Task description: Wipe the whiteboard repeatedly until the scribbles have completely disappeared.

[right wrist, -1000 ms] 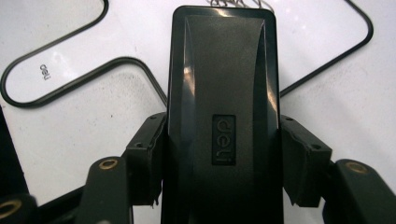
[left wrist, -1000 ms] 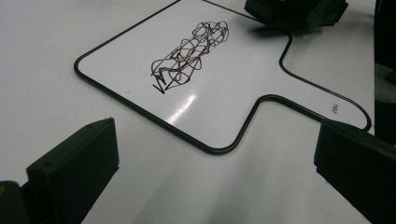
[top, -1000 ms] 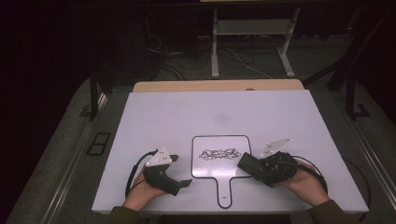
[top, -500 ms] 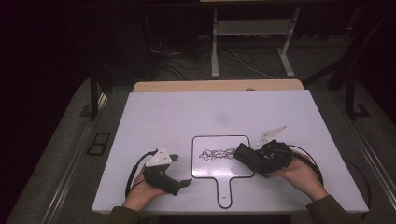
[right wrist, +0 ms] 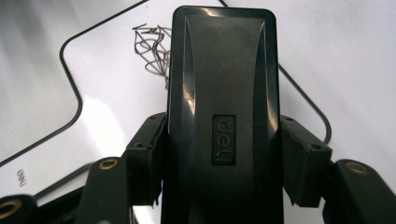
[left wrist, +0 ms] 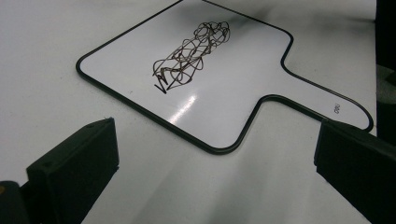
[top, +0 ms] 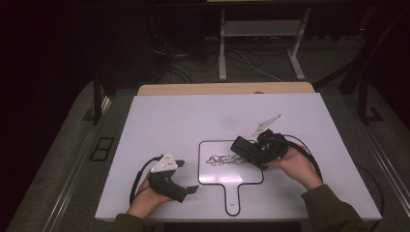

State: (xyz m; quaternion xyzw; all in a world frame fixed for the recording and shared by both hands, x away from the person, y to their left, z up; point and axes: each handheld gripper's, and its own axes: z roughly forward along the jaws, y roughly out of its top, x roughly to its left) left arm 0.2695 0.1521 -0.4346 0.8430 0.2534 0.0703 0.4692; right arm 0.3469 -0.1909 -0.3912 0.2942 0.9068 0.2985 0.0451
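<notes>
Fingers of the right gripper [top: 240,145] are clamped on a black eraser [right wrist: 224,116], one on each long side, and the eraser's front end hangs over the small whiteboard [top: 217,174] near the middle of the high view. Fingers of the left gripper [top: 189,182] stand wide apart with nothing between them, and that gripper rests low and left of the board in the high view. A black scribble [left wrist: 189,56] sits in the middle of the board, and in the high view the eraser is at the scribble's right end. The job in hand looks like wiping the scribble away. To do it well, the eraser's flat felt side should go down flat on the board and slide over all the lines, pressing softly and evenly. The board is loose and could slip, so the left gripper could hold down the handle [top: 233,198] at the lower middle of the frame. The bench [top: 159,121] is plain white and smooth. Behind it, at the top of the frame, the room is dark, with cables [top: 193,63] on the floor and white metal legs [top: 222,53].
</notes>
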